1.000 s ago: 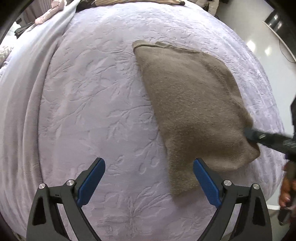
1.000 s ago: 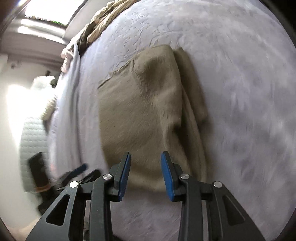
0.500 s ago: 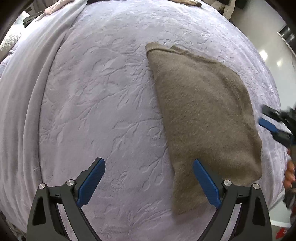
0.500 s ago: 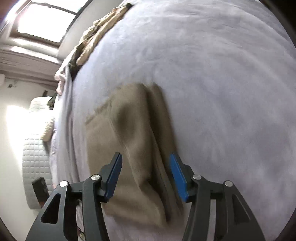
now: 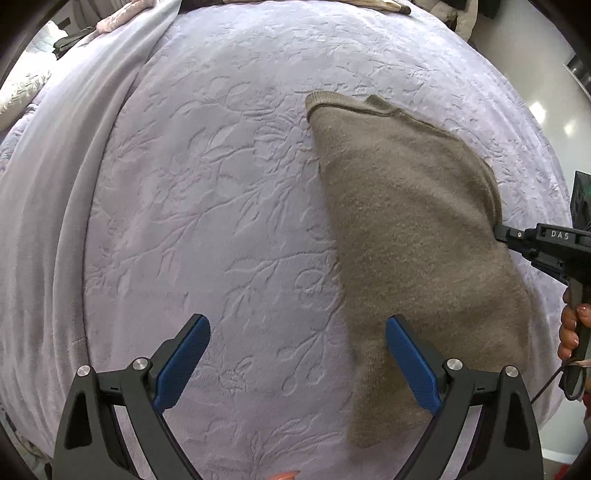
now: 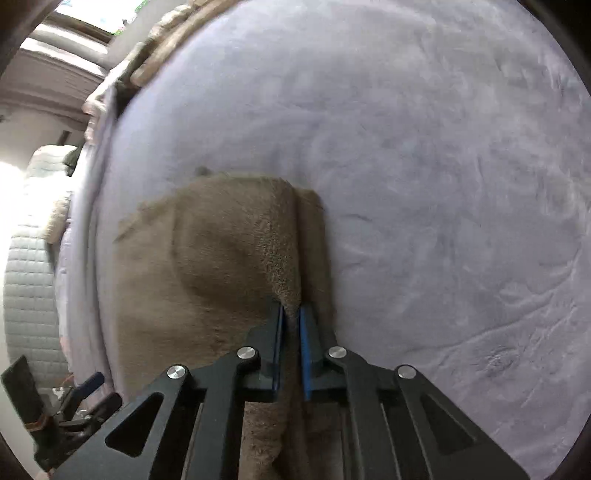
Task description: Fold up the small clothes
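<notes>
While right tongs (image 6: 291, 314) pinch the brown garment (image 5: 413, 229), apparently its blurred edge, left tongs (image 5: 297, 354) wide.

Light: soft, even daylight; blown-out window (image 6: 88, 14) upper left.
Sharpness: left view crisp; right view motion-blurred.
Distortion: strong fisheye, dark vignetted corners.

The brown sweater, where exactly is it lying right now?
The brown sweater lies on the lilac bedspread, on the right of the left wrist view; the right gripper pinches its edge.
</notes>
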The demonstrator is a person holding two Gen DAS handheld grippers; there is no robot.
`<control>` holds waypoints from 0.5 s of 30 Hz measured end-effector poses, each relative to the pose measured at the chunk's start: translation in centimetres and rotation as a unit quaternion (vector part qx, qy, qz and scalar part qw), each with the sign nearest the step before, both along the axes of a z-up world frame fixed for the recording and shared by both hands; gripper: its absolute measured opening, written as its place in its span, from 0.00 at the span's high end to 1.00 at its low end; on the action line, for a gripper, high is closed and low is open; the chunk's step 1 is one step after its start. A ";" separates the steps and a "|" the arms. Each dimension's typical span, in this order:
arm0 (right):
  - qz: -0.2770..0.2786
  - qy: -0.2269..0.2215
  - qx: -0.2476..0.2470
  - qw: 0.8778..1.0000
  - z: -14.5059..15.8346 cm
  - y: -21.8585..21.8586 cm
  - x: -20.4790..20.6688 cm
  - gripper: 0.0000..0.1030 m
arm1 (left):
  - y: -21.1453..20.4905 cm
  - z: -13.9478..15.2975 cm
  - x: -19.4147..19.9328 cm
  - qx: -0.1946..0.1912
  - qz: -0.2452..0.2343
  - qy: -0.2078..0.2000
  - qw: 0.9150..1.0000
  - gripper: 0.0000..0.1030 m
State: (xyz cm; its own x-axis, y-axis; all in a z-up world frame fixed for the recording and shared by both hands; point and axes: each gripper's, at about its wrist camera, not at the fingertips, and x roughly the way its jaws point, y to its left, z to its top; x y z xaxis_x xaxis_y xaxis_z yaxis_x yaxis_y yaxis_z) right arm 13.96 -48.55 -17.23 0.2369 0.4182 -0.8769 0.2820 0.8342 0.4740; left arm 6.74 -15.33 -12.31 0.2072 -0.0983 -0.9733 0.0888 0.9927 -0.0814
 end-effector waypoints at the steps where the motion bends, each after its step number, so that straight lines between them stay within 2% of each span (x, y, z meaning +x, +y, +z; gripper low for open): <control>1: -0.006 -0.001 0.010 1.000 -0.2 -0.2 0.0 0.91 | 0.0 0.1 -0.1 0.002 0.000 0.001 1.000 0.07; 6: -0.015 0.000 0.015 1.000 0.1 -0.7 -1.4 0.90 | -0.4 0.2 -0.4 0.009 0.000 0.012 1.000 0.07; 9: -0.026 0.005 0.005 1.000 1.0 -1.3 -2.7 0.83 | -0.6 0.3 -0.5 0.011 0.002 0.020 1.000 0.06; 11: -0.018 0.003 -0.015 1.000 2.6 -1.3 -3.5 0.83 | -0.7 0.5 -0.6 0.010 0.006 0.024 1.000 0.06; 15: 0.001 -0.029 0.010 1.000 5.8 0.1 -5.5 0.83 | -1.1 0.8 -0.9 0.011 0.005 0.028 1.000 0.06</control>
